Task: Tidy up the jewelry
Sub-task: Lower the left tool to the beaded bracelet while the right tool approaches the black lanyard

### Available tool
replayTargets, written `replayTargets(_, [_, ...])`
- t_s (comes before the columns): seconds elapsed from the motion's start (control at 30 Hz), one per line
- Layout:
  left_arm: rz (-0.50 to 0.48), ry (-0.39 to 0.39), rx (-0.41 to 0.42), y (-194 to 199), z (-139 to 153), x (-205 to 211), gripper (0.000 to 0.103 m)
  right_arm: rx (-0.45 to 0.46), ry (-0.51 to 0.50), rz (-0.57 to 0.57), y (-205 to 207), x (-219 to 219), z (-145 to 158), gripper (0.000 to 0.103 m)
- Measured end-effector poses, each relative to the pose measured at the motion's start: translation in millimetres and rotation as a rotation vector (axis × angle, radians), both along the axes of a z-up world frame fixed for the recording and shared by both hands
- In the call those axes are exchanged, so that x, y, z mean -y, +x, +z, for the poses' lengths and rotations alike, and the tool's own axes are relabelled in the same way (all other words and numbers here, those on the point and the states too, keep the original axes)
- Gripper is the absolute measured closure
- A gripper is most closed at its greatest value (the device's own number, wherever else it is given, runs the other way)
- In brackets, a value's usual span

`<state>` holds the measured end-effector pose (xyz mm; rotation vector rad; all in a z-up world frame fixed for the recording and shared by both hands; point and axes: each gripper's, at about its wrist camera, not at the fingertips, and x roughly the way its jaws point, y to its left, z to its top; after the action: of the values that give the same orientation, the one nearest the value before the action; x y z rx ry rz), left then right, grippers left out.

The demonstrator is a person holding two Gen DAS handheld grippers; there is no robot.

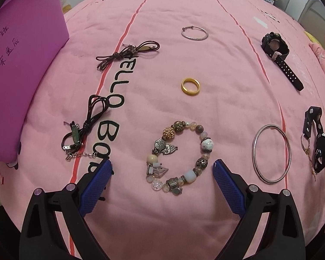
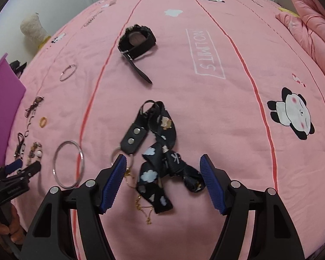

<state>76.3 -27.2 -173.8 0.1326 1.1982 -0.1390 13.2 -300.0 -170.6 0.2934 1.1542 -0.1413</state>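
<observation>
Lying flat on the pink bedspread: a beaded charm bracelet, sitting right between the blue pads of the left gripper, jaws standing wide apart, nothing pinched, pads clear of the beads on both sides. Resting just beyond it, a gold ring; farther up, a thin silver hoop. Lying off to the left, two dark cord necklaces, one above the other, beside a purple folder with handwriting on it. Sitting to the right of the bracelet, a large silver bangle, and up beyond that a black wristwatch with its strap trailing out.

Over on the other side, hanging above a crumpled black lanyard printed with clouds: the right gripper, jaws also spread open, empty. Trailing from the lanyard's key ring, a fine gold chain running under the left pad. Printed on the bedspread at far right, a panda.
</observation>
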Motion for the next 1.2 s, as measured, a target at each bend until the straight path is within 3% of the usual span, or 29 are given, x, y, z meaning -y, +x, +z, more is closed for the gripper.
replayTargets(0.3, [0.004,0.002,0.016,5,-5,2,0.01,-0.038,-0.054,0.022,7,0,-15,0.036])
replayTargets(0.93, [0.002,-0.009,0.091,14,-16,3,0.006,-0.005,-0.152,0.068,9,-12,-24,0.034])
replayTargets(1.2, [-0.002,-0.022,0.084,11,-12,3,0.011,-0.001,-0.163,0.072,6,-22,-23,0.037])
